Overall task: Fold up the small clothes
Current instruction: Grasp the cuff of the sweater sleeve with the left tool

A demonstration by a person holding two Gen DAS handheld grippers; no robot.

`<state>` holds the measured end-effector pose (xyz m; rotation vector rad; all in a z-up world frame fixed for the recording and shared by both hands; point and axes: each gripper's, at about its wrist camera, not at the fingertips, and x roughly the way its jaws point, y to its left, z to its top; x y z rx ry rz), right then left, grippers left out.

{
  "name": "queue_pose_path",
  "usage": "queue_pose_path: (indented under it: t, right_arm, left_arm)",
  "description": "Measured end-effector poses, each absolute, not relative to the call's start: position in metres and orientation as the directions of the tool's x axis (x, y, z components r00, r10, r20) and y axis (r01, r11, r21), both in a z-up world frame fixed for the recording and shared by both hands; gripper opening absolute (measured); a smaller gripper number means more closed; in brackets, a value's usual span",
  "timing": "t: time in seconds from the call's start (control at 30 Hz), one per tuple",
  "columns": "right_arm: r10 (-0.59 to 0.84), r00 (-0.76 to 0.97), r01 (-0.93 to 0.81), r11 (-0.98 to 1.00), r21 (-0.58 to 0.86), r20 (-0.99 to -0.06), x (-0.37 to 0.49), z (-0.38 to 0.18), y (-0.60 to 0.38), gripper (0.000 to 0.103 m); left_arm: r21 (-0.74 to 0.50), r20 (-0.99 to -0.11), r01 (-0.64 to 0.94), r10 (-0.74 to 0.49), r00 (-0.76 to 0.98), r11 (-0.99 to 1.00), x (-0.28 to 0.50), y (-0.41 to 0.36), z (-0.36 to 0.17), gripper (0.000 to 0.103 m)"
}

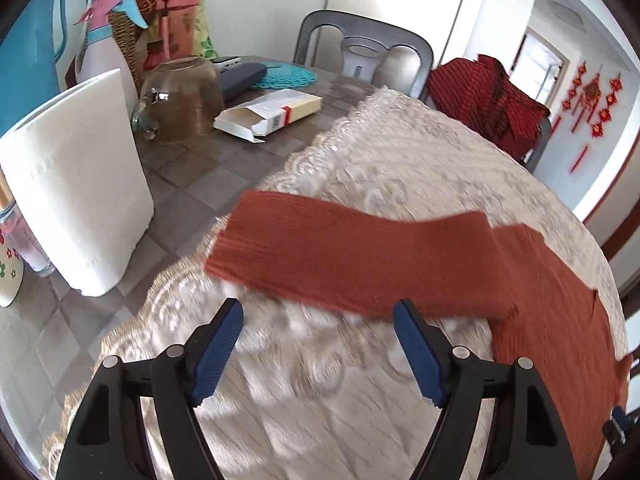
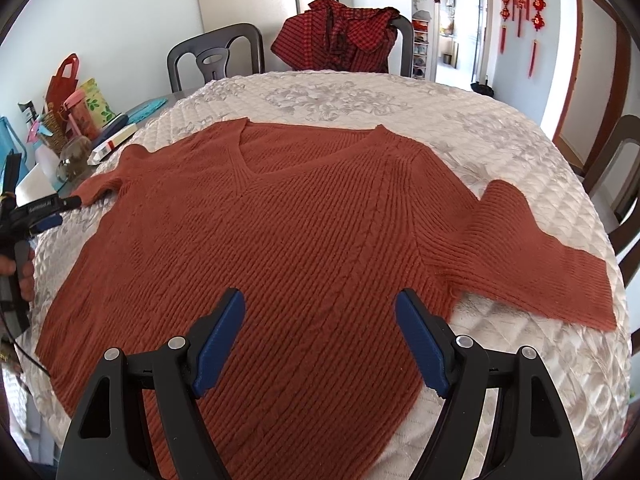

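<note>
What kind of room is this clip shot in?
Most likely a home dining room. A rust sweater lies on a round table under a quilted cloth, ringed by dining chairs. Household clutter, such as a paper towel roll, sits at one side, and red hanging ornaments decorate the wall.

Two black plastic grippers, left gripper (image 1: 318, 346) and right gripper (image 2: 320, 346), each with two fingers. Blue ribbed pads (image 2: 218, 344) on the inner sides. Round silver screws (image 2: 464, 341) on the black arms. Small white lettering on the left tool's side. Thin black cable (image 2: 30, 358) below the hand (image 2: 24, 268).
</note>
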<state>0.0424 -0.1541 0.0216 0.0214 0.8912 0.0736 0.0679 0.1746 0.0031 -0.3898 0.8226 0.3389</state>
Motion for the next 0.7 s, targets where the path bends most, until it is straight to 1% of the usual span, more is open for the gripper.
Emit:
queue_pose_path:
  t: [0.1, 0.13, 0.2, 0.23, 0.27, 0.3, 0.33, 0.4, 0.47, 0.57, 0.7]
  right_arm:
    - [0.072, 0.621, -0.048, 0.997, 0.054, -0.781, 0.044, 0.019, -0.156, 0.078]
    - [0.072, 0.619, -0.045, 0.997, 0.056, -0.782, 0.045, 0.019, -0.157, 0.078]
    - [0.074, 0.617, -0.042, 0.997, 0.061, -0.784, 0.047, 0.018, -0.158, 0.078]
    - [0.074, 0.617, -0.041, 0.997, 0.062, -0.784, 0.047, 0.018, -0.159, 0.078]
    - [0.075, 0.617, -0.04, 0.997, 0.063, -0.784, 0.047, 0.018, -0.159, 0.078]
    - [0.075, 0.617, -0.041, 0.997, 0.064, -0.784, 0.047, 0.018, -0.16, 0.078]
    - [0.077, 0.618, -0.041, 0.997, 0.066, -0.782, 0.047, 0.018, -0.16, 0.078]
    - [0.08, 0.62, -0.04, 0.997, 0.07, -0.78, 0.047, 0.019, -0.162, 0.078]
    - [0.083, 0.622, -0.038, 0.996, 0.076, -0.778, 0.046, 0.019, -0.163, 0.078]
    - [0.084, 0.628, -0.034, 0.996, 0.081, -0.774, 0.043, 0.021, -0.166, 0.078]
    - [0.089, 0.632, -0.026, 0.995, 0.094, -0.77, 0.041, 0.023, -0.169, 0.078]
  left_arm:
    - [-0.2, -0.759, -0.466, 0.164, 0.629, 0.862, 0.077, 0.183, 0.0, 0.074]
    - [-0.193, -0.756, -0.473, 0.177, 0.63, 0.86, 0.078, 0.184, 0.001, 0.07]
    - [-0.16, -0.756, -0.495, 0.216, 0.617, 0.854, 0.081, 0.185, 0.001, 0.058]
    - [-0.137, -0.757, -0.512, 0.243, 0.606, 0.848, 0.083, 0.187, 0.0, 0.047]
    - [-0.121, -0.756, -0.526, 0.265, 0.598, 0.842, 0.085, 0.189, 0.0, 0.038]
    - [-0.128, -0.756, -0.532, 0.265, 0.598, 0.837, 0.087, 0.192, 0.001, 0.034]
    - [-0.138, -0.755, -0.532, 0.258, 0.603, 0.836, 0.088, 0.195, 0.001, 0.02]
    - [-0.144, -0.753, -0.524, 0.25, 0.608, 0.84, 0.091, 0.196, 0.003, 0.008]
    - [-0.157, -0.737, -0.494, 0.231, 0.635, 0.855, 0.094, 0.192, 0.01, 0.007]
    - [-0.196, -0.684, -0.406, 0.172, 0.709, 0.893, 0.096, 0.175, 0.033, 0.007]
    - [-0.247, -0.594, -0.187, 0.004, 0.804, 0.951, 0.105, 0.128, 0.07, 0.007]
